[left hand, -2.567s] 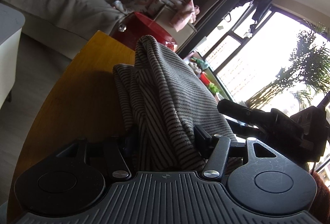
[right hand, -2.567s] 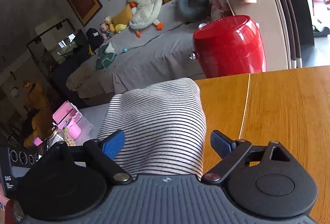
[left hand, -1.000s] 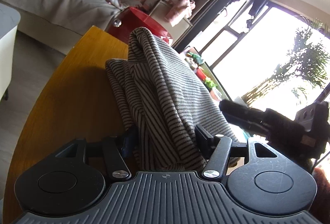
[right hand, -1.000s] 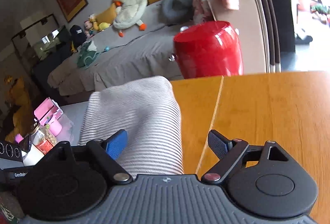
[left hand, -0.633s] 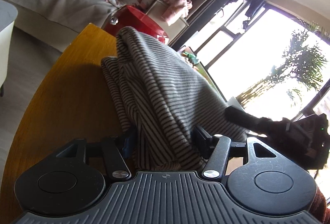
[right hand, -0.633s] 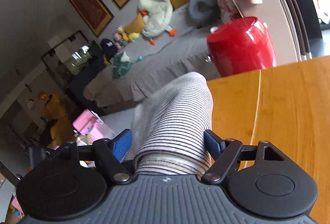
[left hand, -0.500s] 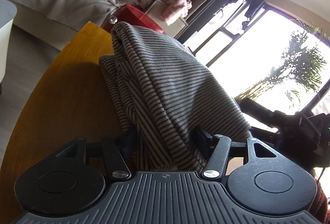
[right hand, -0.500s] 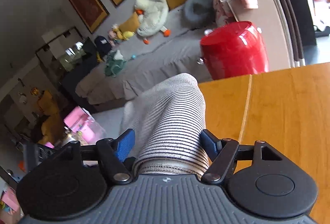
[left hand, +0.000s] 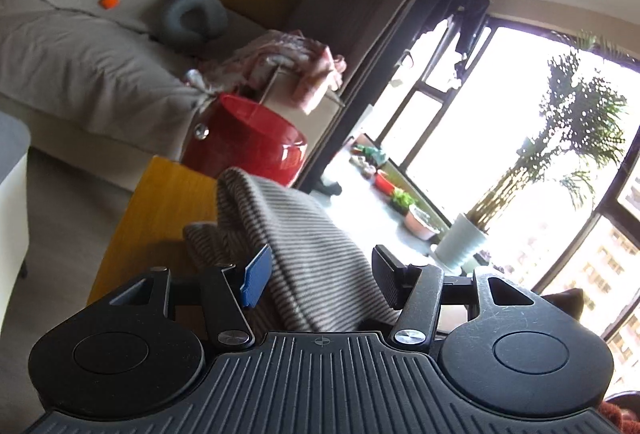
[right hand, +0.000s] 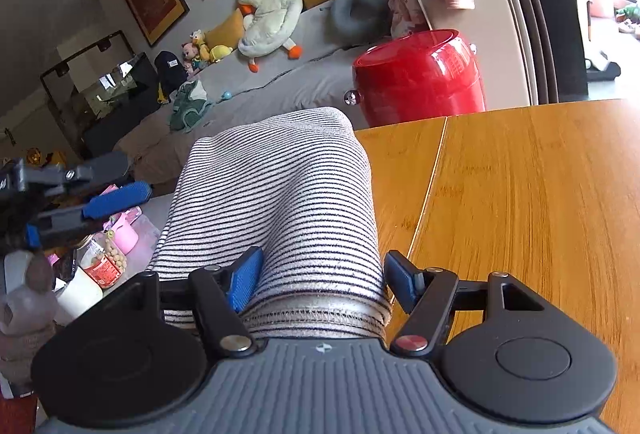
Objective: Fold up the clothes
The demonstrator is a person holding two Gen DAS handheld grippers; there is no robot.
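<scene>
The orange-brown wooden table [right hand: 520, 202] has wide bare surface toward 3 o'clock in the right wrist view, with a thin seam line running across it. Its far edge stands just before the shiny red round bin [right hand: 420, 78] at 12 o'clock. In the left wrist view only a narrow strip of the table [left hand: 168, 202] shows at 9 o'clock, and its edge drops to the grey floor.

The grey knitted garment with thin dark stripes [right hand: 276, 202] lies on the table near its left edge, folded into a thick bundle with a rounded top. A sewn hem shows at its near end. From the left wrist camera the same garment [left hand: 296, 234] rises as a hump, with a lower fold at 9 o'clock.

The right gripper [right hand: 320, 278] points forward along the table, its blue-padded fingers [right hand: 244, 278] spread on both sides of the bundle; whether they press the cloth, I cannot tell. The left gripper [left hand: 320, 274] is tilted upward toward the window, its fingers [left hand: 256, 274] apart, with the garment between them but not squeezed. The left gripper [right hand: 108, 202] also appears at 9 o'clock in the right wrist view, beside the garment.
</scene>
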